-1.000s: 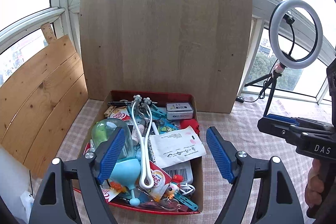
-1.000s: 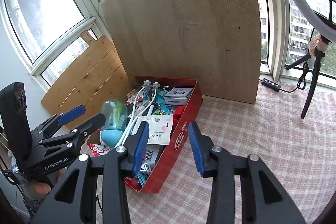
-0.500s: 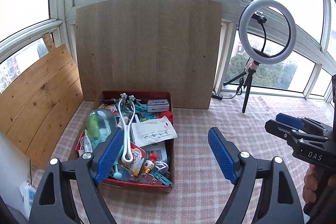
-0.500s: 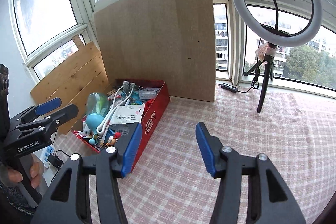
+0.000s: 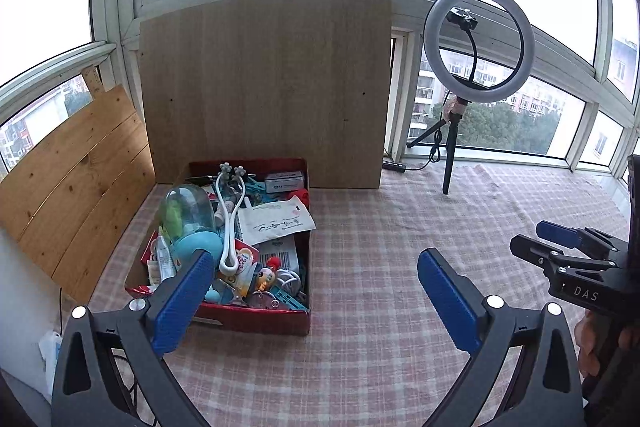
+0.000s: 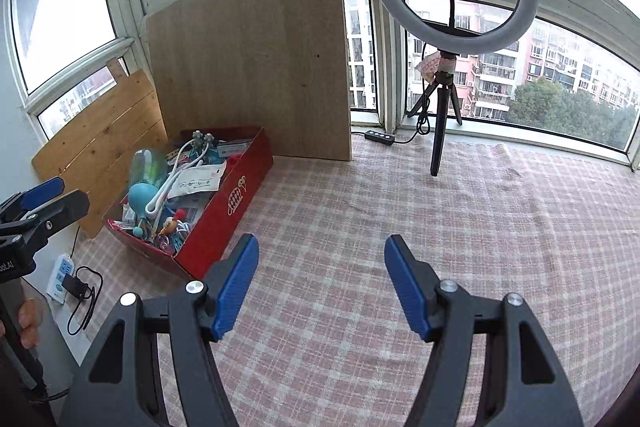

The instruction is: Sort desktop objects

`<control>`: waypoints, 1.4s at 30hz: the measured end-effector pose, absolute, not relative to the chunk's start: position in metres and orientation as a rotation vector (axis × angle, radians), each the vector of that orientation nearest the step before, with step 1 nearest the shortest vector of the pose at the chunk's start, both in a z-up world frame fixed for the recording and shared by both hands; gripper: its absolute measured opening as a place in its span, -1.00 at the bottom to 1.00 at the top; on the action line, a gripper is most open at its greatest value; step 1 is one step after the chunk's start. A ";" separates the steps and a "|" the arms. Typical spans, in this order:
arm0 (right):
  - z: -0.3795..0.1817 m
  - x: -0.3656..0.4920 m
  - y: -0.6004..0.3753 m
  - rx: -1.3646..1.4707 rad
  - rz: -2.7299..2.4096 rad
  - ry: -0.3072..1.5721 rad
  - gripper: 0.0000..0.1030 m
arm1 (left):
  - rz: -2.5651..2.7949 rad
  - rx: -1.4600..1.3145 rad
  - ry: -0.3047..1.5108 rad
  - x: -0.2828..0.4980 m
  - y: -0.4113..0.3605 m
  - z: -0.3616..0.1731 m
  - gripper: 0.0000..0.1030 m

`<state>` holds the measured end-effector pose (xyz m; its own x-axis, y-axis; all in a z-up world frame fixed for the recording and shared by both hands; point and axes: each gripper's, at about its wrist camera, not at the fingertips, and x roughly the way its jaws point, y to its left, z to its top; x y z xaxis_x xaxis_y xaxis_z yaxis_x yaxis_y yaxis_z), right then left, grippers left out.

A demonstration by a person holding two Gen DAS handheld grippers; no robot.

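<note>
A red cardboard box [image 5: 256,321] full of small clutter stands on the checked tablecloth [image 5: 372,259], also in the right wrist view [image 6: 236,195]. In it are a blue-based glass dome [image 5: 186,215], a white curved massager [image 5: 228,227], a white paper packet [image 5: 276,221] and a small grey tin [image 5: 284,182]. My left gripper [image 5: 316,291] is open and empty, held above the cloth just right of the box's near end. My right gripper [image 6: 322,279] is open and empty, further right over bare cloth; it also shows in the left wrist view [image 5: 560,247].
A large wooden board [image 5: 264,87] leans against the window behind the box, a plank panel [image 5: 68,199] at the left. A ring light on a tripod [image 5: 478,43] stands at the back right, with a power strip [image 6: 378,137]. A socket and cables [image 6: 64,277] lie off the left edge.
Both grippers have pulled back and up from the box, which now looks smaller and farther. Both stay open and empty. The box contents have not moved.
</note>
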<state>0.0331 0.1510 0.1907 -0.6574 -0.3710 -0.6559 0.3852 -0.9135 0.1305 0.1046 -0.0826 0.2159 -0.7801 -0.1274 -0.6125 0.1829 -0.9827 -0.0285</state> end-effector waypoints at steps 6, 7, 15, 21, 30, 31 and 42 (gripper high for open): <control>0.186 0.044 0.157 1.005 -2.551 0.037 0.26 | -2.784 1.007 0.160 0.111 -0.082 0.206 0.99; 0.186 0.044 0.158 1.007 -2.553 0.033 0.26 | -2.770 1.026 0.154 0.111 -0.082 0.203 0.99; 0.182 0.045 0.160 1.020 -2.559 0.018 0.26 | -2.763 1.055 0.179 0.113 -0.081 0.197 0.98; 0.178 0.044 0.160 1.037 -2.553 0.013 0.26 | -2.765 1.052 0.181 0.113 -0.080 0.198 0.99; 0.175 0.042 0.163 1.058 -2.547 -0.007 0.26 | -2.767 1.057 0.181 0.111 -0.078 0.196 0.98; 0.175 0.042 0.163 1.060 -2.546 -0.009 0.26 | -2.768 1.055 0.176 0.111 -0.078 0.196 0.98; 0.169 0.040 0.162 1.089 -2.539 -0.022 0.26 | -2.766 1.058 0.177 0.110 -0.079 0.194 0.98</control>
<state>0.0398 0.1625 0.1686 -0.6292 -0.3459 -0.6960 0.3337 -0.9290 0.1600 0.1105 -0.0790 0.1945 -0.7325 -0.1197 -0.6702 0.2042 -0.9777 -0.0485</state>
